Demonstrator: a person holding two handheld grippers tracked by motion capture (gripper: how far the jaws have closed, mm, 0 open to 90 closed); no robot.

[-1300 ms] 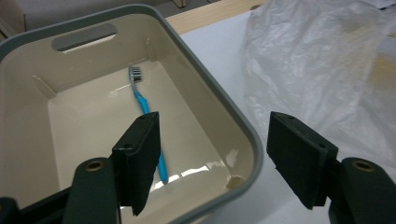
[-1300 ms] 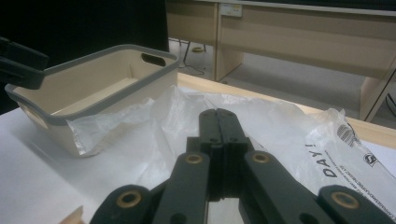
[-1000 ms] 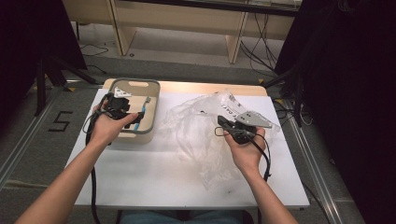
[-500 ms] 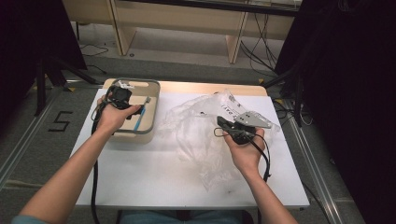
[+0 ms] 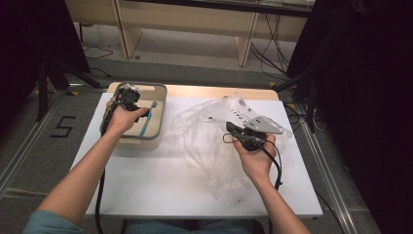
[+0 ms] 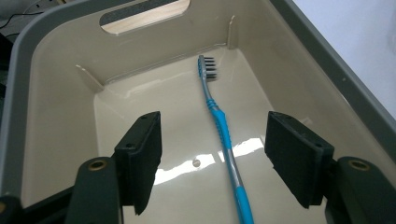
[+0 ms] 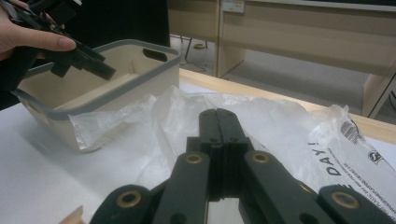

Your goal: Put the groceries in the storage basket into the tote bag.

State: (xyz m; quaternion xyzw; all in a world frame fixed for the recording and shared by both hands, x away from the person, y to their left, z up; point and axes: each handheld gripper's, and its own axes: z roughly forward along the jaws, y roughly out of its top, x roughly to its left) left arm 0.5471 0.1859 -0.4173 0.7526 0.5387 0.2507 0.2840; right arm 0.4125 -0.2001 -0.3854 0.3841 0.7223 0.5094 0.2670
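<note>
A person sits at a white surface with both arms stretched out. The left hand holds the left claw over a tan bin with a grey rim. A blue toothbrush lies inside the bin. The bin sits at the back left of the surface. Just beside it lies a big, crinkled clear plastic bag. The right hand holds the right claw on top of the bag. A black cable hangs down from each claw.
</note>
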